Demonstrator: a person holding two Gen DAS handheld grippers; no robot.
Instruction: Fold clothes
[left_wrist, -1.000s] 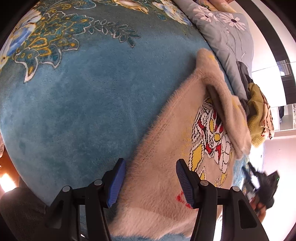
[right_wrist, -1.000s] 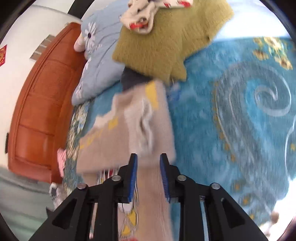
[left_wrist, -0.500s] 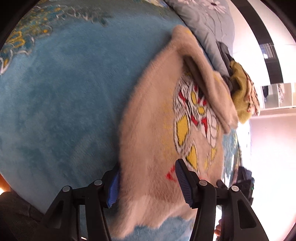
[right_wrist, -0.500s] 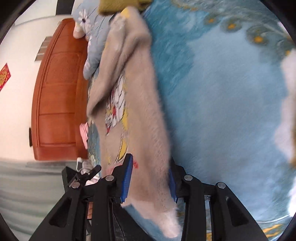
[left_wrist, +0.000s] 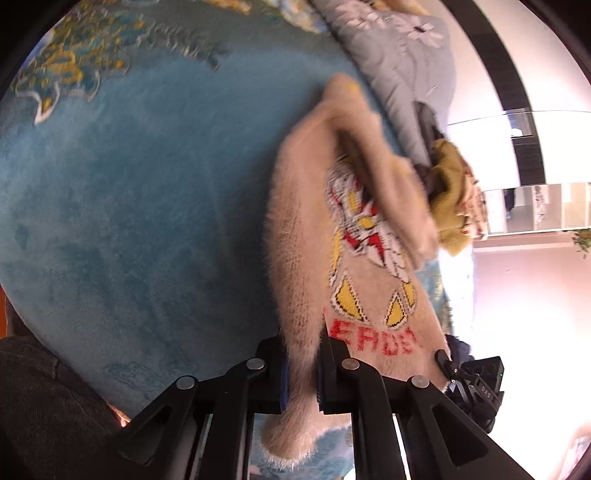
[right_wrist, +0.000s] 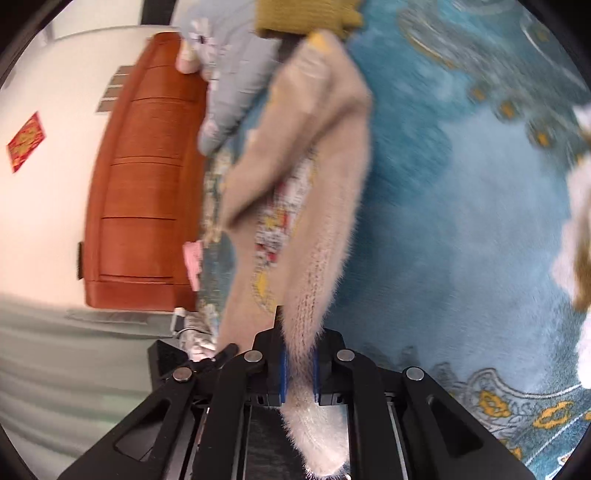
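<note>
The left gripper has its blue-padded fingers pressed together on a fuzzy edge of the beige sweater, a tuft of the knit sticking out behind the pads. The right gripper is closing, its jaws already pinching another edge of the same sweater, with a fluffy end hanging past the pads toward the camera. One sweater is held between the two grippers; it stretches away from the fingers over the blue patterned blanket, its far end resting near the pile at the head of the bed. Its front shows a knitted cartoon figure in white, red and yellow with red letters below it, and one sleeve lies folded across the chest. Beyond it sit one grey floral pillow and one olive-green knitted garment, touching each other. In the right wrist view, one reddish wooden headboard stands against the wall, where one red paper decoration hangs.
</note>
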